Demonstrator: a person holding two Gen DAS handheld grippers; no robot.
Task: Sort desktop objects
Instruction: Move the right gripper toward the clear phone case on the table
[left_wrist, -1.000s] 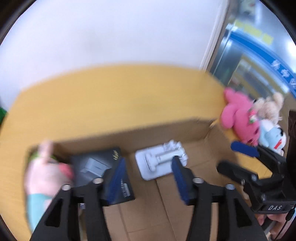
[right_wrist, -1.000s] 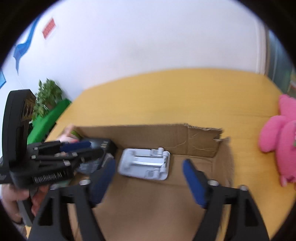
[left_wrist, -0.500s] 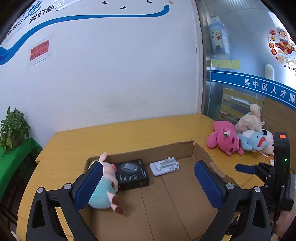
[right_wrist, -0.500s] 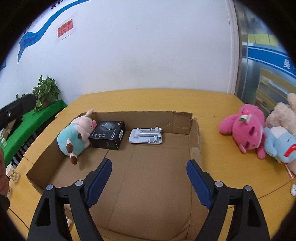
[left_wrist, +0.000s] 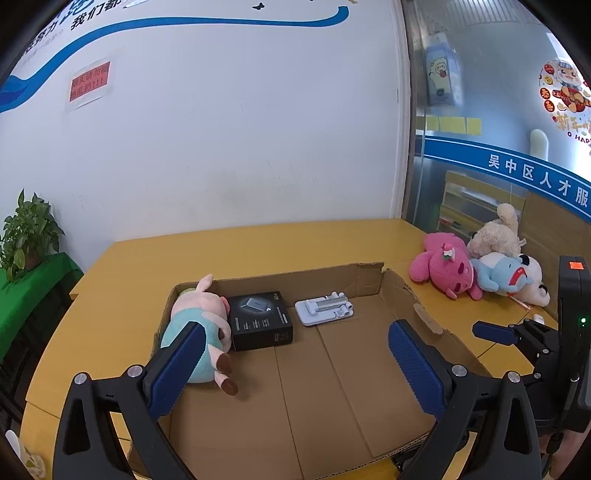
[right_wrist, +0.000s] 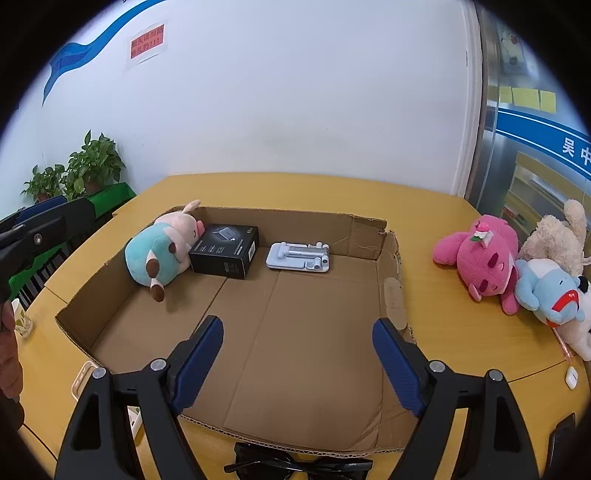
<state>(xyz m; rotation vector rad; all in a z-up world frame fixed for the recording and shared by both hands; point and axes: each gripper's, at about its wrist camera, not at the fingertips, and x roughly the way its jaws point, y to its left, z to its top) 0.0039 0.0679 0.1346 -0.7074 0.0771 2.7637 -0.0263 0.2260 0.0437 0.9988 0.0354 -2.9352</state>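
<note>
An open cardboard box (left_wrist: 369, 273) (right_wrist: 295, 225) lies on the yellow table. Along its far wall sit a pig plush in teal (left_wrist: 195, 314) (right_wrist: 162, 251), a black carton (left_wrist: 258, 319) (right_wrist: 225, 249) and a white phone stand (left_wrist: 325, 312) (right_wrist: 299, 256). My left gripper (left_wrist: 295, 332) hovers open and wide over the box floor, holding nothing. My right gripper (right_wrist: 298, 326) is open too, above the box's near half, empty. On the table to the right of the box lie a pink plush (left_wrist: 443, 269) (right_wrist: 480, 254), a blue plush (right_wrist: 546, 291) and a cream plush (right_wrist: 557, 236).
Black sunglasses (right_wrist: 295, 467) lie at the table's front edge, below the box. A small white item (right_wrist: 570, 376) sits at the right front. A paper cup (right_wrist: 20, 321) stands at the left edge, and potted plants (right_wrist: 92, 162) on a green stand beyond it.
Both grippers have pulled back and risen from the box's far wall. The left jaws have spread from narrow beside the black carton to wide. The carton, stand and pig lie still.
</note>
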